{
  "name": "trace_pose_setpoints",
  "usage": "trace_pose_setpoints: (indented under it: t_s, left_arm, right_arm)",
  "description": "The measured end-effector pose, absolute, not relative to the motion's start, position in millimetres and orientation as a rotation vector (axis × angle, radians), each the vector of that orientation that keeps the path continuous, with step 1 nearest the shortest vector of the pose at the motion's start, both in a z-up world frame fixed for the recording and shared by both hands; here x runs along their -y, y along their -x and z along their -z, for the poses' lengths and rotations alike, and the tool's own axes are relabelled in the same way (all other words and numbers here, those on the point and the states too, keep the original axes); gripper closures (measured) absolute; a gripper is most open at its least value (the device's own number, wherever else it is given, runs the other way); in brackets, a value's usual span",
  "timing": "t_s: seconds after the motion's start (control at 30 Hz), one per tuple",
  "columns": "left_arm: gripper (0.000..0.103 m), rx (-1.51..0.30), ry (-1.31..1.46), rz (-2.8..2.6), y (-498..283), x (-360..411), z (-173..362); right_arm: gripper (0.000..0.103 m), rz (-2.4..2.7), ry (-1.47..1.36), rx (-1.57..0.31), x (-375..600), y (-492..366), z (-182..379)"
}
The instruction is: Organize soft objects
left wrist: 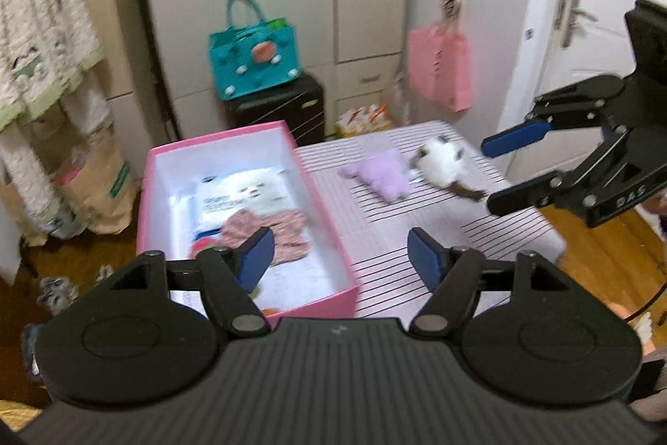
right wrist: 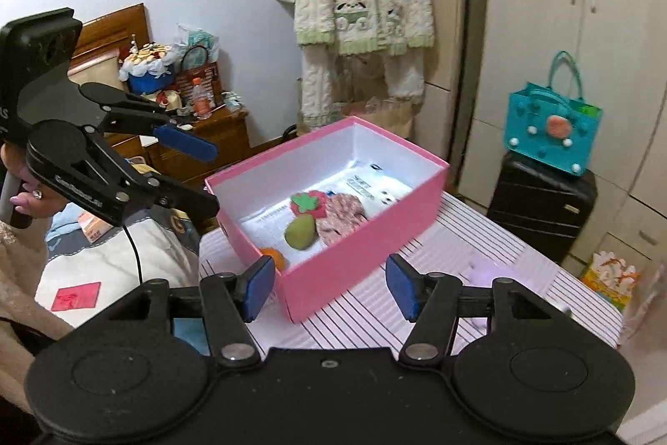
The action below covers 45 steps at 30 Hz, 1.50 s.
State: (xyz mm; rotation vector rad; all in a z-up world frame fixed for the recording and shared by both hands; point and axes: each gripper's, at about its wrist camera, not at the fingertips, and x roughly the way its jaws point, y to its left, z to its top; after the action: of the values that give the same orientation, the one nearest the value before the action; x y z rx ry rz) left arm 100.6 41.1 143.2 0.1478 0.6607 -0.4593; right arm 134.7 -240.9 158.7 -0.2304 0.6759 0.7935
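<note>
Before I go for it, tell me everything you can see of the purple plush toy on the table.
The purple plush toy is pale lilac, fuzzy-looking and soft, with stubby limbs, lying flat on the striped table. It sits outside the pink box, to its right, close beside the white plush toy. Neither tool touches it. The picture is blurred, so no face shows. In the right wrist view only part of it is visible.

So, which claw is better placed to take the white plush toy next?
The right claw: it is open and right beside the white plush toy on the striped table. The left claw is above the pink box.
</note>
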Motion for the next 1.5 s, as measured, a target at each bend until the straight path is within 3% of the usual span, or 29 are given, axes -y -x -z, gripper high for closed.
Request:
trace_pose_setpoints:
  t_s: [0.4, 0.73, 1.2, 1.37, 1.5]
  left_arm:
    - [0.029, -0.643, -0.161, 0.604, -94, 40, -109]
    - [0.018, -0.706, -0.059, 0.724, -135, 105, -64]
    - [0.016, -0.735, 0.12, 0.655, -211, 155, 9]
    - [0.016, -0.889, 0.217, 0.715, -241, 167, 32]
    - [0.018, -0.844, 0.202, 0.655, -252, 177, 40]
  right_arm:
    - [0.036, -0.654, 0.161, -0.714, 304, -108, -118]
    - [0.034, -0.522, 0.128, -0.743, 347, -125, -61]
    - [0.029, -0.383, 0.145, -0.567, 369, -195, 25]
    - [0.029, -0.353, 0.264, -0.536, 366, -210, 39]
    - [0.029, -0.388, 0.306, -0.516, 365, -214, 42]
